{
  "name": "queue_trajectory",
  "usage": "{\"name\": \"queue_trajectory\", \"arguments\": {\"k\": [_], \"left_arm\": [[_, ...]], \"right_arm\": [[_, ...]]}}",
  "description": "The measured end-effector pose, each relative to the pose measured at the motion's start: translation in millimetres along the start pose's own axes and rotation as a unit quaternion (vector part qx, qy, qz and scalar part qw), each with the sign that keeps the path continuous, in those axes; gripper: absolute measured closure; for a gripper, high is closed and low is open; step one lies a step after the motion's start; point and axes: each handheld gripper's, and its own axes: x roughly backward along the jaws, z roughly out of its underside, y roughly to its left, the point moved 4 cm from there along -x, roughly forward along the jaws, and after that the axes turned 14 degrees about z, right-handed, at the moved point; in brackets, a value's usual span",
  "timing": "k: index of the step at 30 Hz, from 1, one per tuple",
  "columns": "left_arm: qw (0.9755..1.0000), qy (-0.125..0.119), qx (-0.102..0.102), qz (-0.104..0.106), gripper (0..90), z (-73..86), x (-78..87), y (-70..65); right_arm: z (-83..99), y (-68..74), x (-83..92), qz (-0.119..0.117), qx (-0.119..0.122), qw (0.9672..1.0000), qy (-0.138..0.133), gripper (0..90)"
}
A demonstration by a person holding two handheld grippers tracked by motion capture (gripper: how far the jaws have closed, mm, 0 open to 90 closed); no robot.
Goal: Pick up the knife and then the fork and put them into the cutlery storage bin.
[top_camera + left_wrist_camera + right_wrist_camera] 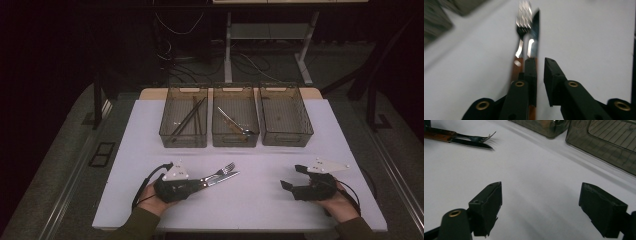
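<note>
Quick one from my end: I'm holding the left gripper (540,67) low over the table (260,200) with its jaws only slightly parted, nothing clamped, white tabletop showing through the gap. The fork (524,15) and knife (535,27) are lying side by side right at its tip, wooden handles tucked beside one jaw, tines and blade pointing away. Looks paired up for sorting, I reckon. The right gripper (540,205) is resting wide open and empty, well apart. Beyond both, three bins (235,117) are waiting.
</note>
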Motion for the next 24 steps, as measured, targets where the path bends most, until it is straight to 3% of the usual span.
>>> {"name": "queue_trajectory", "arguments": {"k": [5, 12, 18, 24], "left_arm": [[0.9999, 0.012, 0.002, 0.0, 71.6, -1.6, -10.4, 13.5], [0.9996, 0.029, 0.001, -0.006, 71.0, 0.0, -17.2, 18.7], [0.9995, 0.028, 0.014, 0.001, 70.8, 2.4, -20.7, 22.2], [0.9992, 0.036, 0.012, -0.009, 68.9, 6.2, -22.9, 25.7]], "right_arm": [[-0.3, 0.8, -0.5, -0.003, 0.003, 1.0, -0.001, 19.0], [0.1, 0.4, -1.5, -0.005, 0.001, 1.0, 0.0, 19.0], [-0.2, 1.1, -1.5, -0.006, 0.002, 1.0, -0.001, 19.0], [-0.1, 0.4, -1.4, -0.006, 0.001, 1.0, -0.001, 19.0]]}}
